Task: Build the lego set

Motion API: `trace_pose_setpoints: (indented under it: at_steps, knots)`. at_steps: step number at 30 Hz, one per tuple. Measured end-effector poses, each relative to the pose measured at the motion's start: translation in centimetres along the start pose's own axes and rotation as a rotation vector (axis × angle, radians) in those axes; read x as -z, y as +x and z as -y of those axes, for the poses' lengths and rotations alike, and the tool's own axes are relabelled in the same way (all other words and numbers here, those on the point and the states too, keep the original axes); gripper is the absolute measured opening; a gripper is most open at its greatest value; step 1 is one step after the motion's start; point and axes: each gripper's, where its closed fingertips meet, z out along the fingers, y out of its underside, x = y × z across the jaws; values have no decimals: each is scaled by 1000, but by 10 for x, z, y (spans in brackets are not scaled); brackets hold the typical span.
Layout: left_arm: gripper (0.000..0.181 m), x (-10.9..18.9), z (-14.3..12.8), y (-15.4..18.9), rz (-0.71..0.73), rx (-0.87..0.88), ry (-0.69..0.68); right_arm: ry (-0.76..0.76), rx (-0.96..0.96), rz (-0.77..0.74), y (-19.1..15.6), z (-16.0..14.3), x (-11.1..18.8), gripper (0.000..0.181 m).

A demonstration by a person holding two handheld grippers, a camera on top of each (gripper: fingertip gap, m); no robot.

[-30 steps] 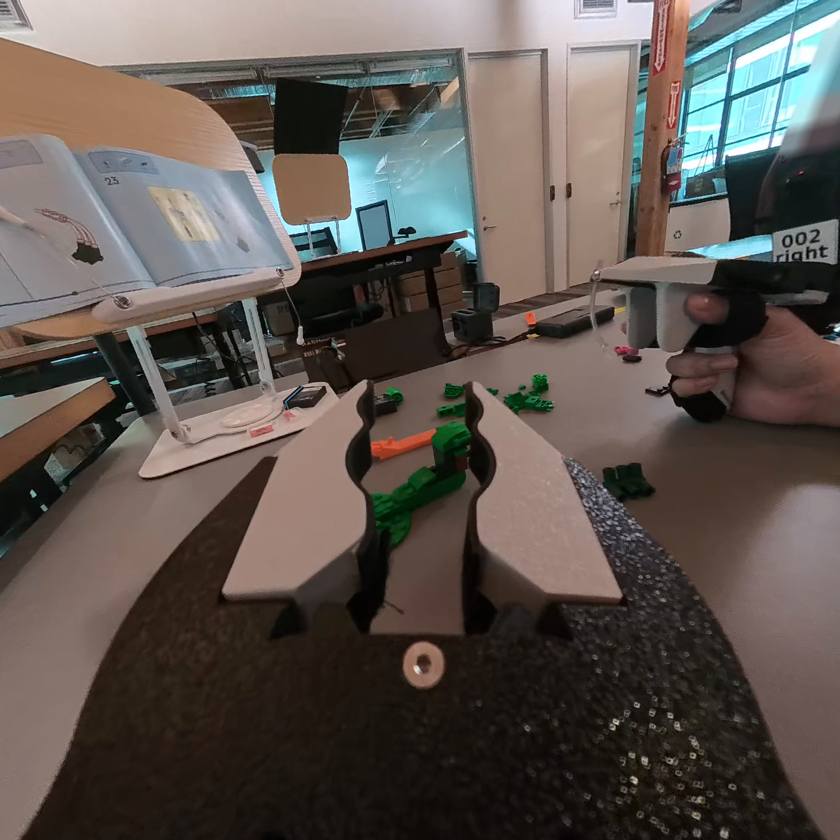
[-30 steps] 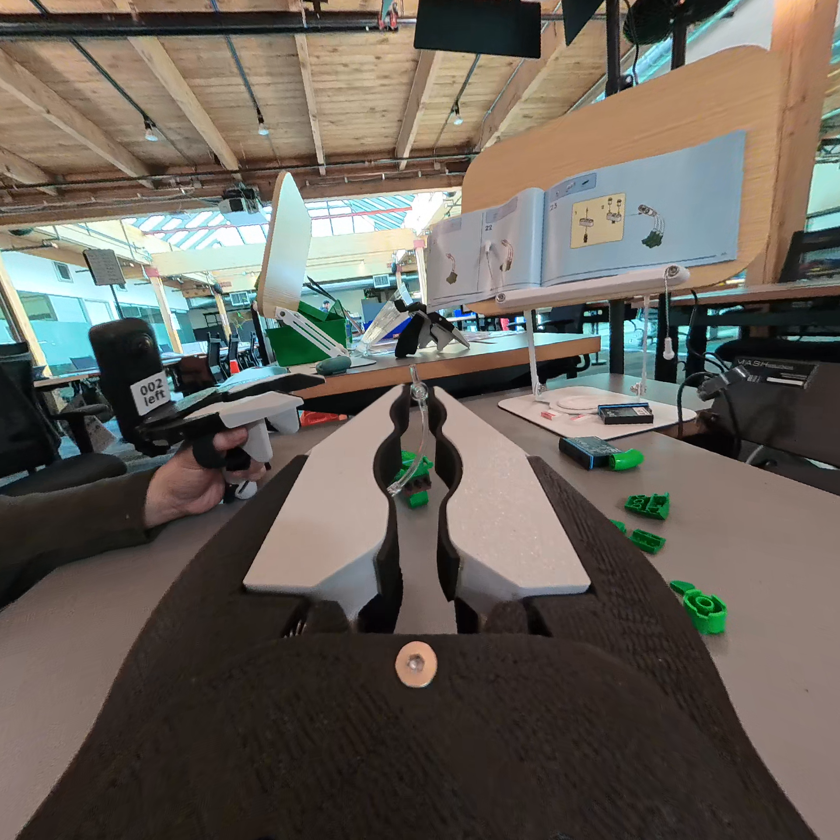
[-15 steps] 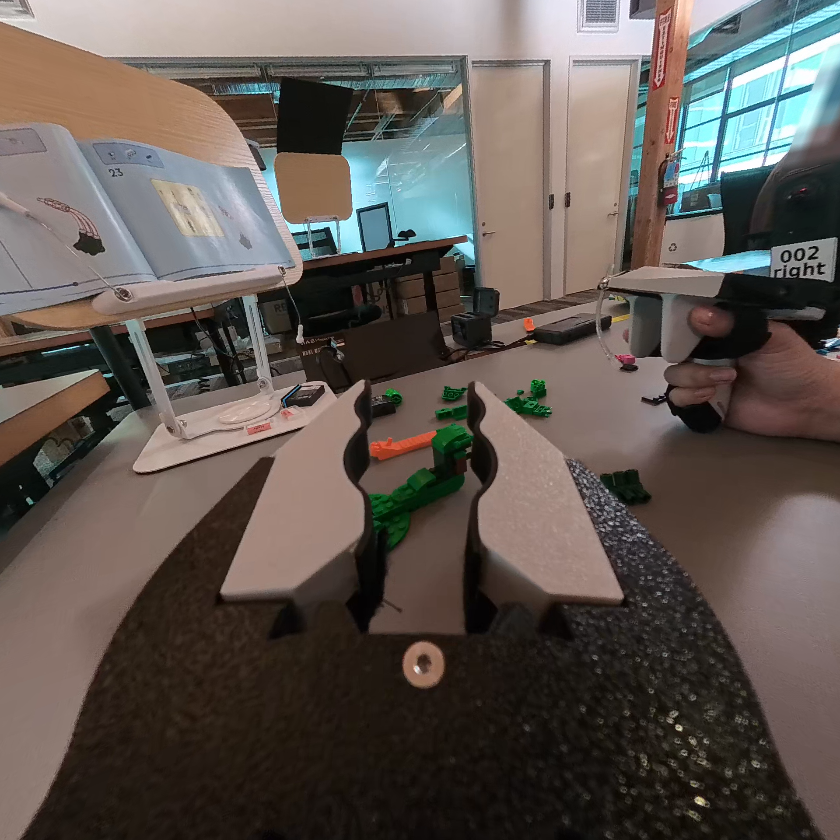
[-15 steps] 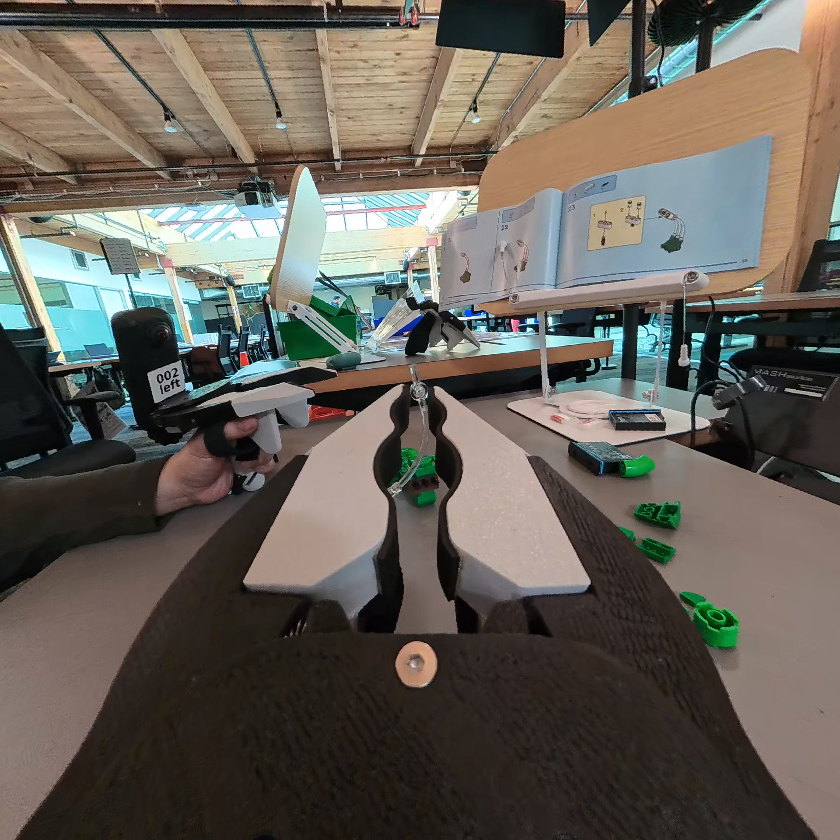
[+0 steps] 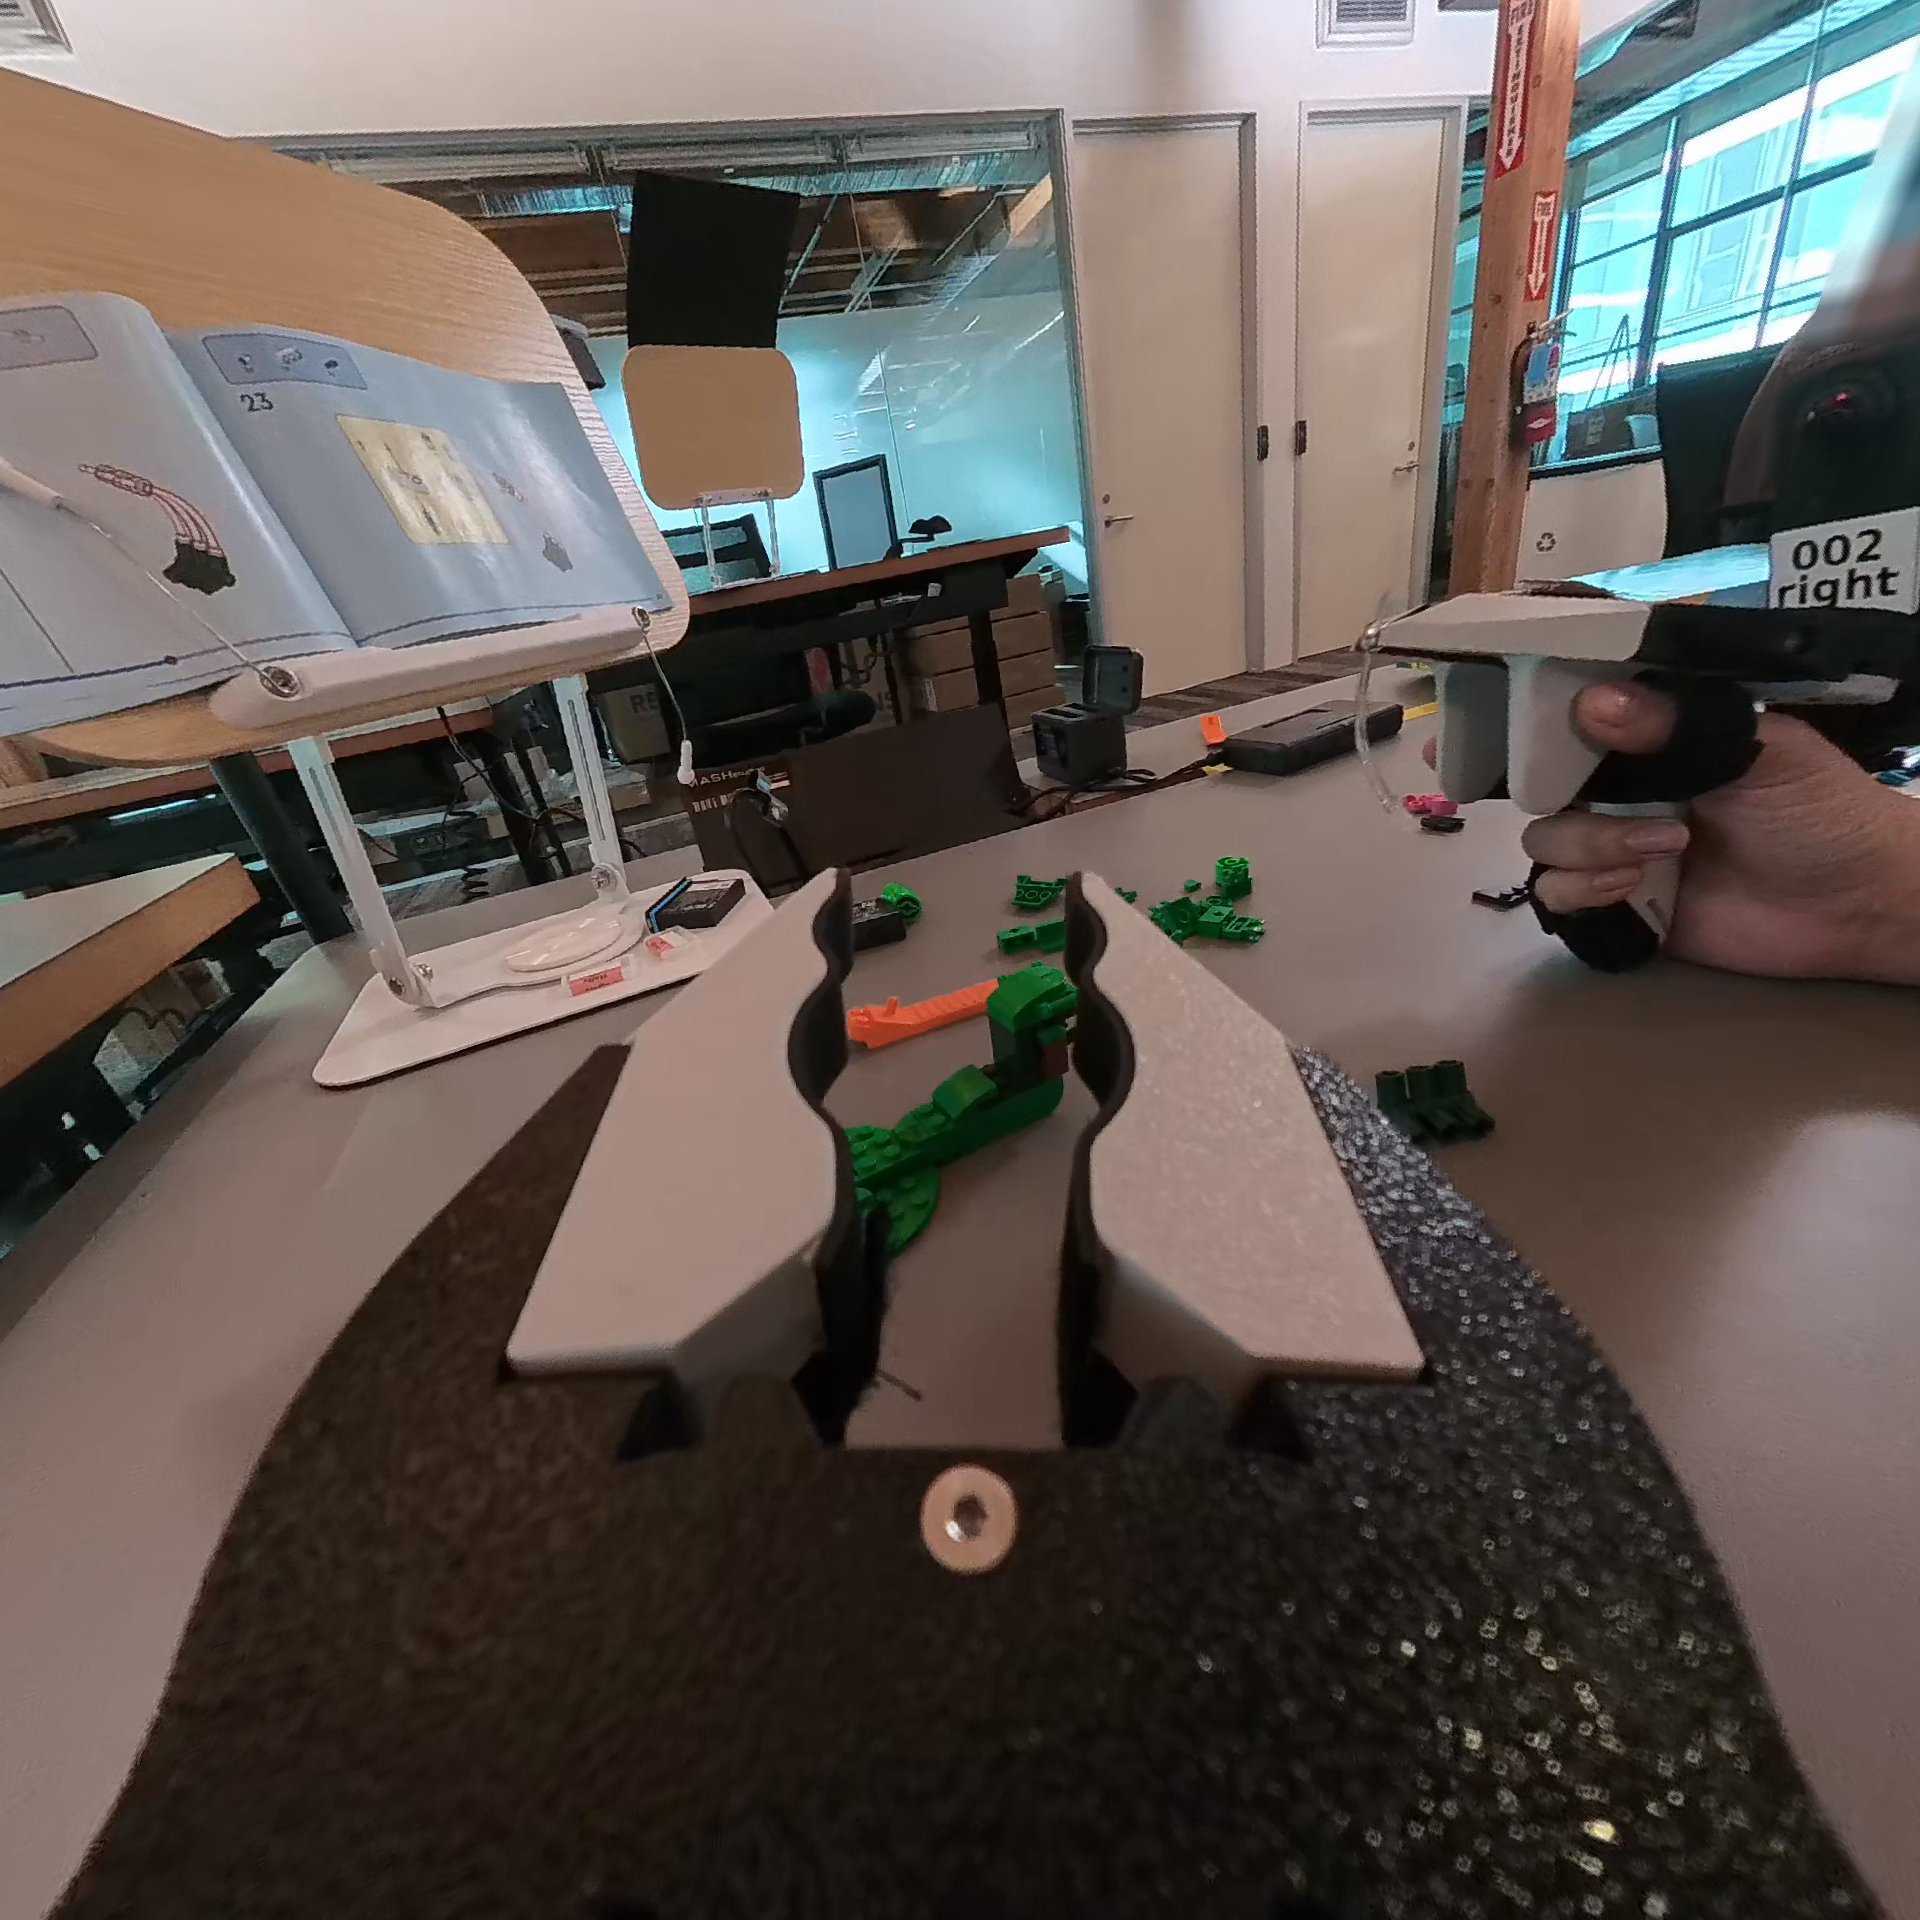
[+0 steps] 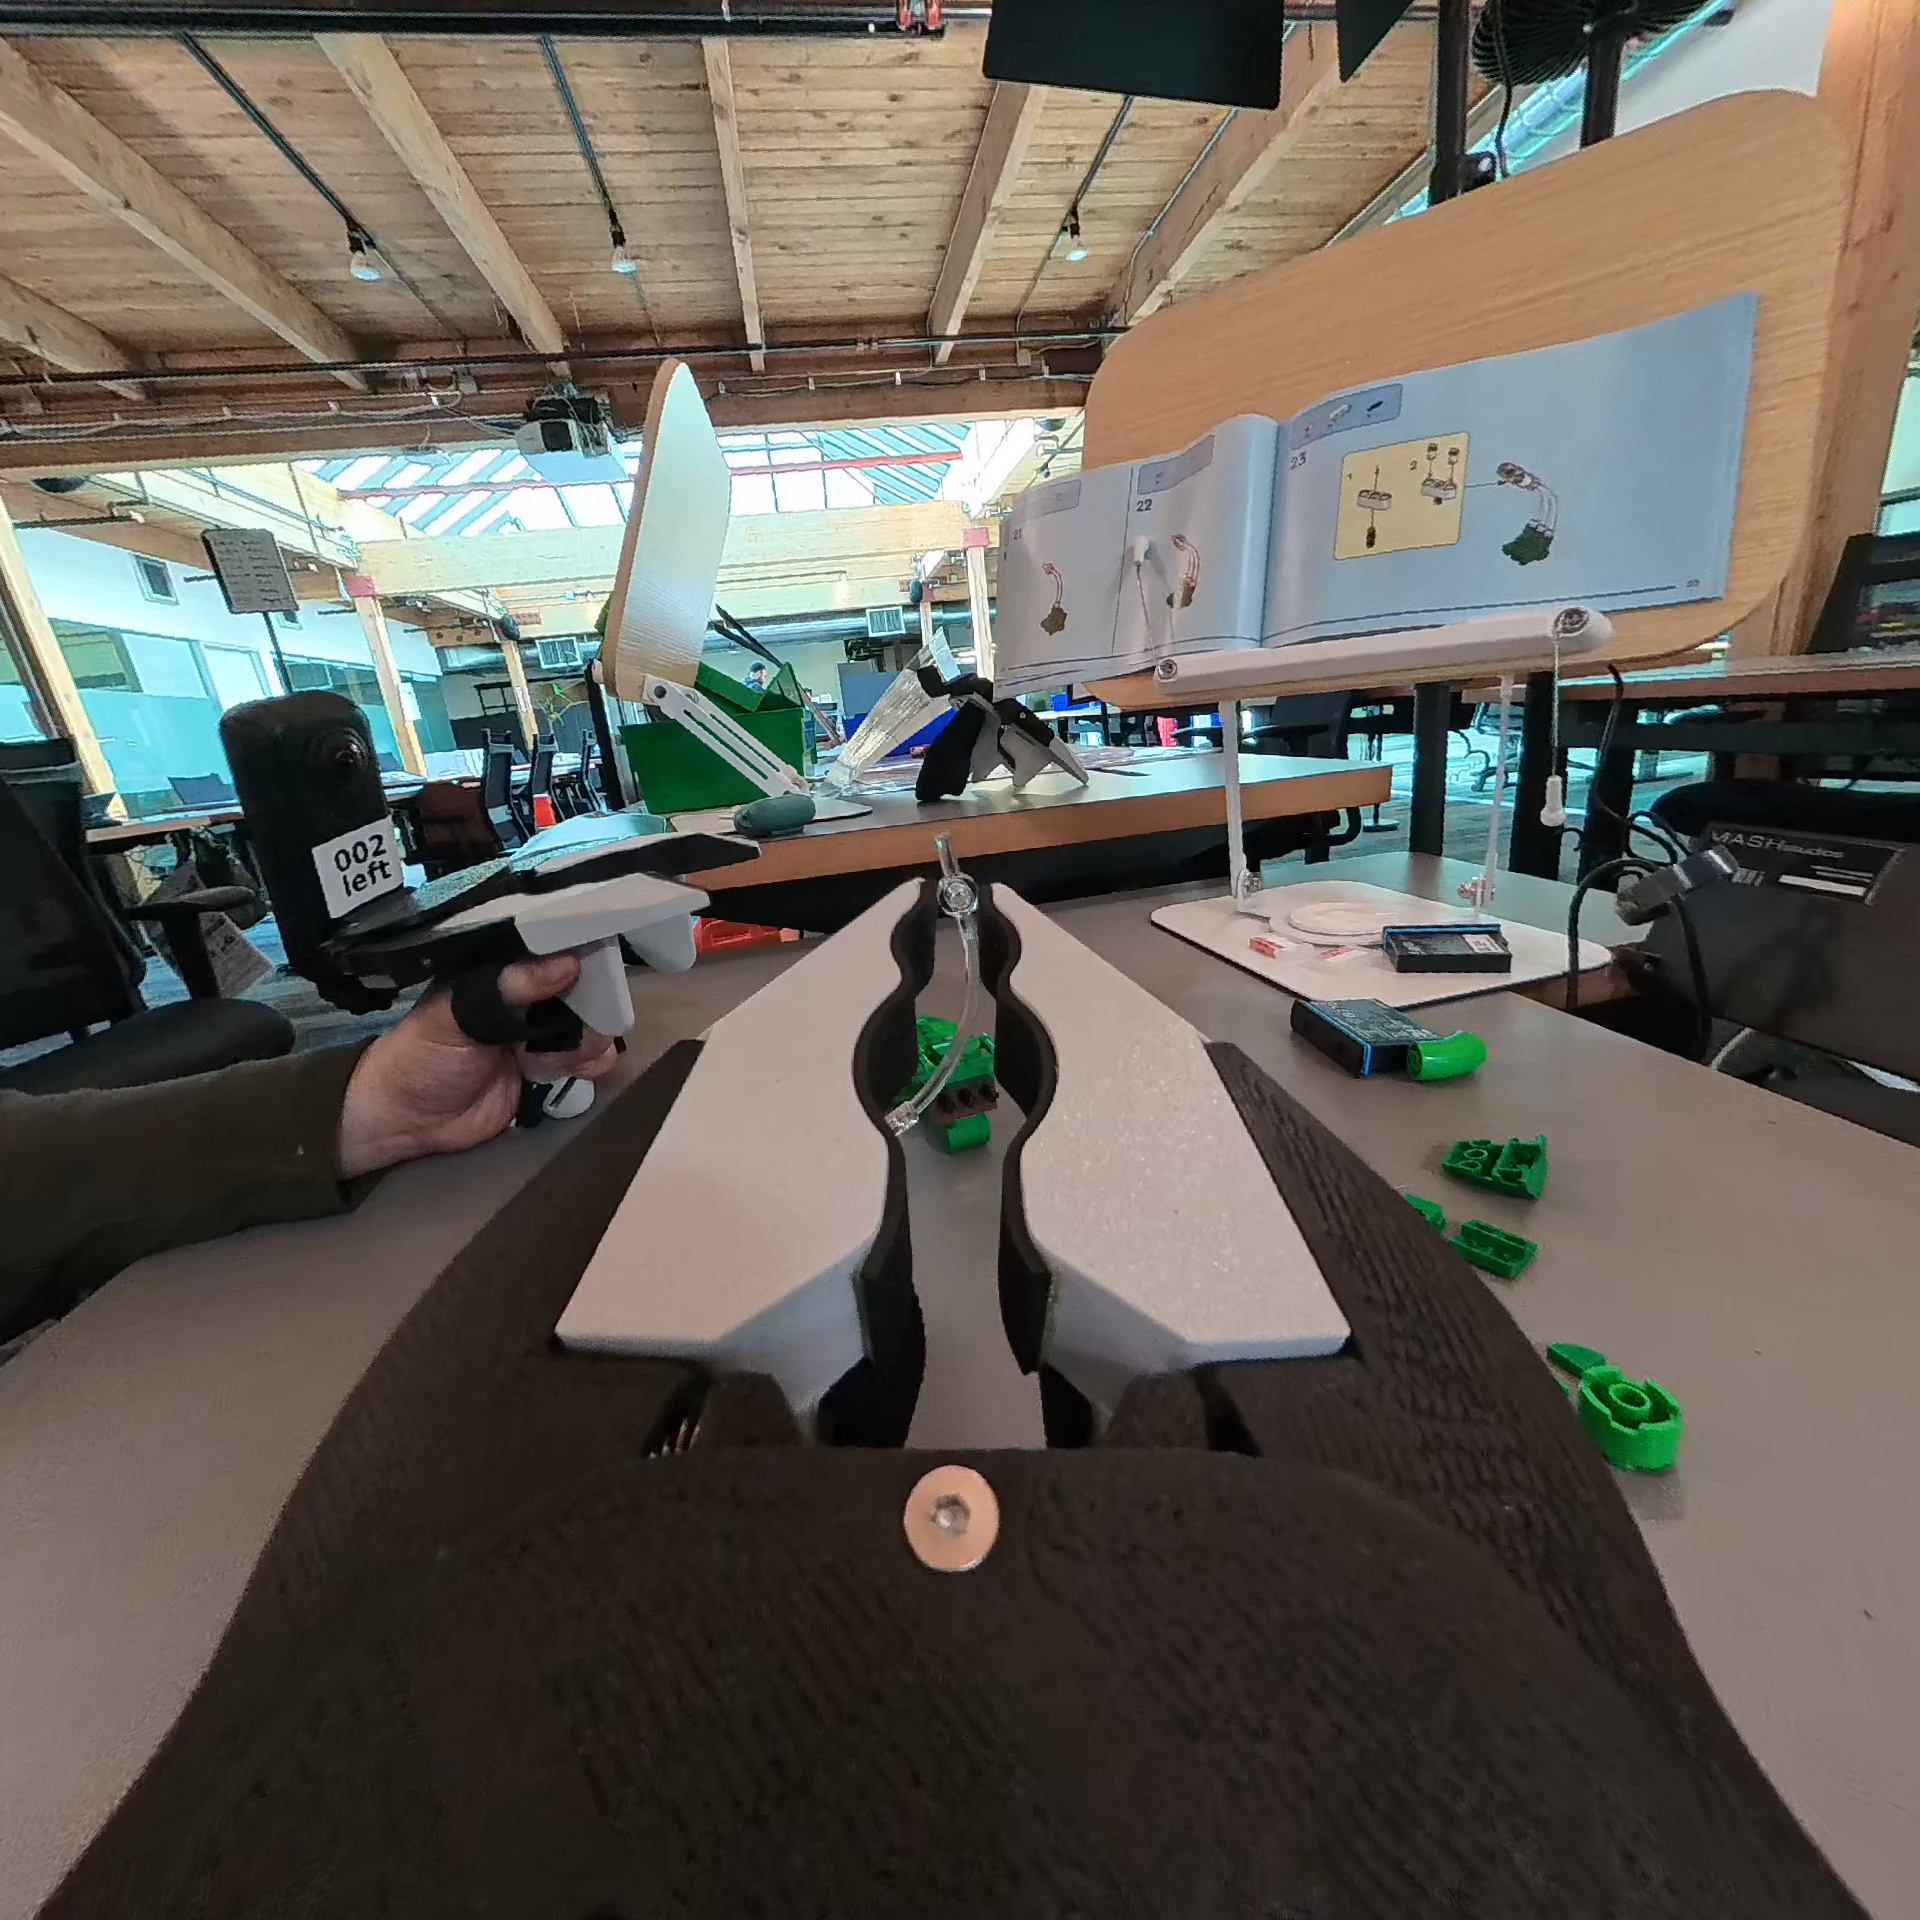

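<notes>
Compared with one second earlier, little had changed: the right gripper [image 6: 961, 904] remained clenched on a thin, curved transparent rod [image 6: 940, 1049]; the left gripper [image 5: 961, 909], jaws parted and empty, stayed above the studded green lego build [image 5: 961, 1107] on the smooth grey table [image 5: 1558, 1299].

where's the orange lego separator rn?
Left wrist view: the flat orange plastic brick separator lies on the grey table, just beyond the green Lego build, seen between the open left claw fingers.

Each wrist camera looks forward low over the table [image 5: 1558, 1299]. They face roughly toward each other. Both share the green build [image 5: 966, 1112] and instruction booklet [image 6: 1455, 520]
</notes>
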Motion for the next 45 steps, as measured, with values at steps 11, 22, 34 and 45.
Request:
trace_pose_setpoints:
  at_steps: [11,22,34,45]
  knots:
    - [43,-29,9,108,-139,-138,-84,-130,154,32,-22,-18,-14,5]
    - [42,-39,-42,112,-352,189,-394,-252,303,39,-39,-39,-25,5]
    - [78,-34,-95,138,-232,80,-776,-260,277,-23,-32,-39,-26,5]
    - [45,-49,-56,115,-97,-64,-548,-216,172,-45,-39,-33,-30,5]
